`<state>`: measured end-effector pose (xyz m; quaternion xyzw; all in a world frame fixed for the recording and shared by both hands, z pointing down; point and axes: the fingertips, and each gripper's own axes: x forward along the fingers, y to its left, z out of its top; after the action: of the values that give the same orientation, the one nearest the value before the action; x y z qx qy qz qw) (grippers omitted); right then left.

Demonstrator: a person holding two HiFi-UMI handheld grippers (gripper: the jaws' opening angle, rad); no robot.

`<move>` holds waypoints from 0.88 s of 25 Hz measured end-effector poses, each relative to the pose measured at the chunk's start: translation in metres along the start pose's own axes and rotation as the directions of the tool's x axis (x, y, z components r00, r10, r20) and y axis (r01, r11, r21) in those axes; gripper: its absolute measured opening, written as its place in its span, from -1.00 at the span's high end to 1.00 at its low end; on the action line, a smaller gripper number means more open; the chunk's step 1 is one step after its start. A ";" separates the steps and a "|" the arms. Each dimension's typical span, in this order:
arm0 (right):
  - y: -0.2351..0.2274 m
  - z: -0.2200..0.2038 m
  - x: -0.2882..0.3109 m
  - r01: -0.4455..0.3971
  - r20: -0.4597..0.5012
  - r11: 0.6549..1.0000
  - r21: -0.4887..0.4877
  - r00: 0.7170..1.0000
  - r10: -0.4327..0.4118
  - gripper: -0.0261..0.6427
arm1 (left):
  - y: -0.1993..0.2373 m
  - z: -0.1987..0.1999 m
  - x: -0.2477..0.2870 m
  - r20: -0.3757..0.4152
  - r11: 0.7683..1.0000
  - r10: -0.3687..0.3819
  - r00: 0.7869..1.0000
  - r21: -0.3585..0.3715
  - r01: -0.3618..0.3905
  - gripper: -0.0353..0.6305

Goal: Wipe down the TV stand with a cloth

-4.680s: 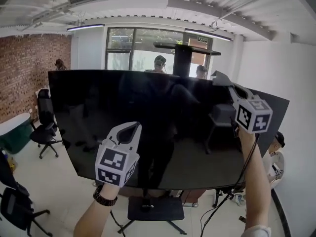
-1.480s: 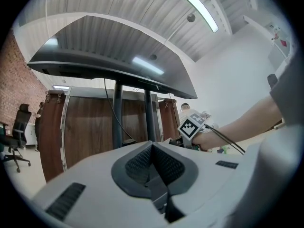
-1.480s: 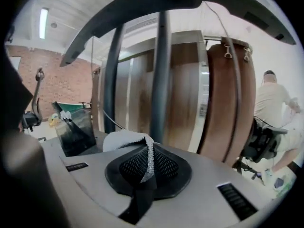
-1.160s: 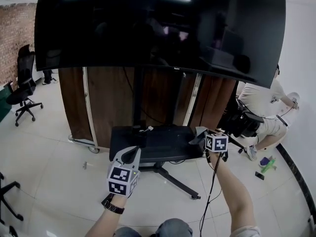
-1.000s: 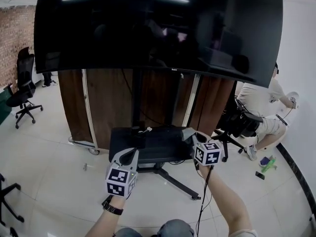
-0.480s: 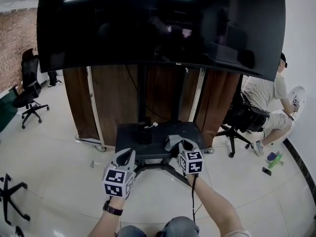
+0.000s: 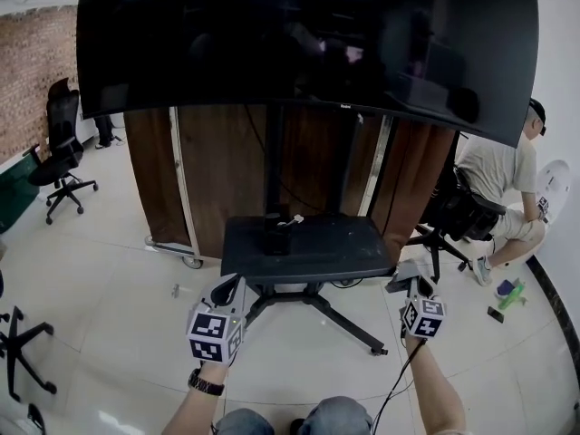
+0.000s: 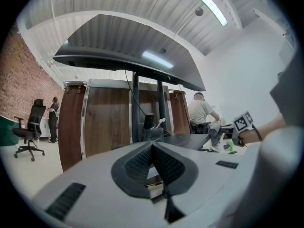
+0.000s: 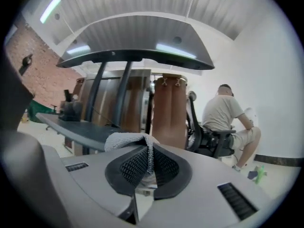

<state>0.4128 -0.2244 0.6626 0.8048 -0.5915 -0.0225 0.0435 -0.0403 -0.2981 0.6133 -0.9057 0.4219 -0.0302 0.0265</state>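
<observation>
Grey towelling cloth point(image 9: 124, 138) is pinched between the jaws of my right gripper point(image 9: 151, 152), which are clamped on it; a fold bulges out over the left jaw tip. In the head view that right gripper point(image 7: 410, 284) hangs low, just off the front right corner of the TV stand's dark shelf point(image 7: 313, 250), and the cloth point(image 7: 405, 271) sticks out towards that corner. I cannot tell whether the cloth touches the shelf edge. From the right gripper view the shelf point(image 9: 78, 128) runs away to the left, at about the height of the cloth.

My left gripper point(image 7: 227, 288) is held in front of the shelf's front left corner, above the tiled floor point(image 7: 109, 333). In the left gripper view its jaws are pressed together with nothing between them point(image 8: 152, 148), and they point at the stand's upright post point(image 8: 136, 109).

A small black box point(image 7: 275, 240) stands at the back of the shelf by the post, with something small and white point(image 7: 292, 219) on it. The big dark screen point(image 7: 308, 34) hangs above the shelf. Behind the stand are brown wooden panels point(image 7: 217, 166). An office chair point(image 7: 62, 148) stands far off to the left by a brick wall point(image 7: 32, 89). A person point(image 7: 498, 172) in a light shirt sits to the right, well apart from my right gripper.
</observation>
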 end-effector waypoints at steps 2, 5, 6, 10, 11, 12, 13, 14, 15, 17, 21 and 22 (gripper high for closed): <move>0.078 -0.019 -0.013 -0.164 0.023 0.986 -0.014 0.986 0.164 0.90 | 0.011 -0.009 -0.006 0.004 1.000 0.027 1.000 0.002 -0.027 0.82; 0.206 -0.052 -0.017 -0.382 0.032 0.924 -0.014 0.923 0.382 0.90 | 0.022 -0.031 -0.019 -0.001 0.998 0.060 0.998 0.000 -0.060 0.82; 0.241 -0.060 -0.011 -0.431 0.033 0.902 -0.019 0.902 0.431 0.90 | 0.025 -0.040 -0.023 -0.005 0.998 0.069 0.998 -0.006 -0.069 0.82; 0.344 -0.074 0.040 -0.526 0.044 0.848 -0.054 0.848 0.529 0.90 | 0.039 -0.076 -0.034 -0.023 0.996 0.086 0.996 -0.008 -0.087 0.81; 0.362 -0.076 0.054 -0.532 0.042 0.844 -0.066 0.844 0.535 0.90 | 0.045 -0.084 -0.035 -0.018 0.996 0.091 0.996 -0.002 -0.091 0.81; 0.378 -0.079 0.068 -0.529 0.042 0.845 -0.077 0.845 0.533 0.90 | 0.051 -0.091 -0.035 -0.010 0.995 0.095 0.995 0.000 -0.095 0.81; 0.392 -0.082 0.082 -0.520 0.043 0.850 -0.087 0.850 0.525 0.90 | 0.057 -0.099 -0.033 -0.001 0.995 0.098 0.995 -0.002 -0.098 0.82; 0.404 -0.087 0.097 -0.509 0.044 0.855 -0.094 0.856 0.515 0.90 | 0.064 -0.106 -0.030 0.005 0.995 0.101 0.995 -0.003 -0.101 0.81; 0.415 -0.095 0.111 -0.499 0.039 0.861 -0.099 0.862 0.505 0.90 | 0.070 -0.115 -0.027 0.004 0.995 0.103 0.995 -0.001 -0.103 0.82; 0.427 -0.123 0.137 -0.479 0.005 0.871 -0.106 0.876 0.483 0.90 | 0.075 -0.136 -0.022 -0.008 0.995 0.101 0.995 0.004 -0.101 0.81; 0.432 -0.200 0.188 -0.448 -0.111 0.883 -0.139 0.893 0.436 0.90 | 0.083 -0.182 -0.018 -0.037 0.994 0.103 0.994 -0.018 -0.104 0.82; 0.434 -0.221 0.198 -0.446 -0.147 0.883 -0.146 0.892 0.427 0.90 | 0.085 -0.192 -0.016 -0.048 0.994 0.106 0.993 -0.026 -0.107 0.82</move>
<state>0.0794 -0.5327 0.9276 0.6437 -0.7500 -0.0195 0.1509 -0.1305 -0.3448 0.7982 -0.8812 0.4707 -0.0437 0.0053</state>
